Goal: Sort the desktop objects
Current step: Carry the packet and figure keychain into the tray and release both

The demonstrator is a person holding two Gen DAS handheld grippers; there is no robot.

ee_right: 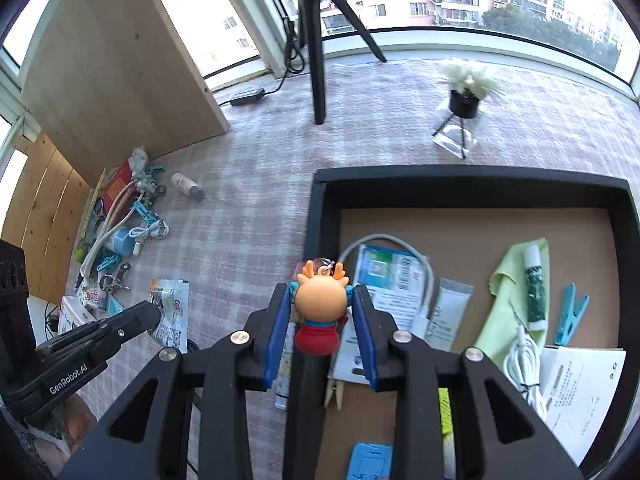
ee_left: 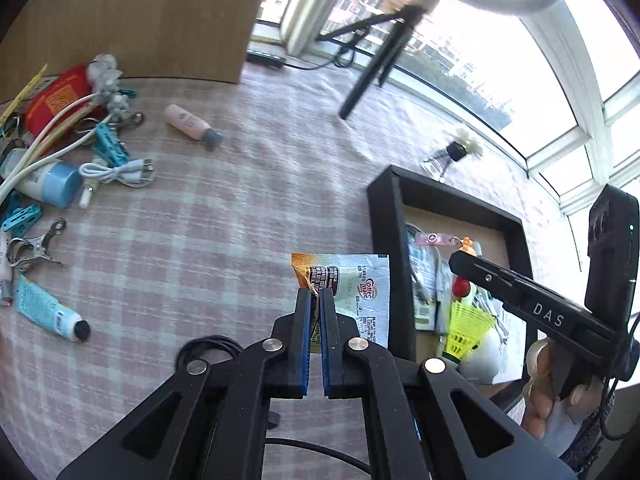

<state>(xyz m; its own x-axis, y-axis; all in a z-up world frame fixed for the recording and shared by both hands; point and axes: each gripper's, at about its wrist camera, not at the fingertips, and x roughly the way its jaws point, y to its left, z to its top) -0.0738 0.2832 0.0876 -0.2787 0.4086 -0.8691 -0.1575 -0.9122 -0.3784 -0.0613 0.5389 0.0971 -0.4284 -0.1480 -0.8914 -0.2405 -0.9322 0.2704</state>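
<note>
My left gripper [ee_left: 315,292] is shut on a white and orange coffee creamer sachet [ee_left: 352,280], held above the checked tablecloth just left of the black tray [ee_left: 384,216]. The sachet also shows in the right wrist view [ee_right: 172,312]. My right gripper [ee_right: 322,296] is shut on an orange and red toy figure keychain [ee_right: 320,312], held over the left wall of the black tray [ee_right: 320,208]. The right gripper appears in the left wrist view [ee_left: 460,258] above the tray.
A pile of loose items lies at the left: cables [ee_left: 120,172], blue clips [ee_left: 108,144], a pink bottle [ee_left: 192,124], a blue tube [ee_left: 48,312]. The tray holds packets, a green cloth [ee_right: 512,300], a shuttlecock [ee_left: 468,328]. A tripod [ee_right: 316,52] and potted plant [ee_right: 466,84] stand behind.
</note>
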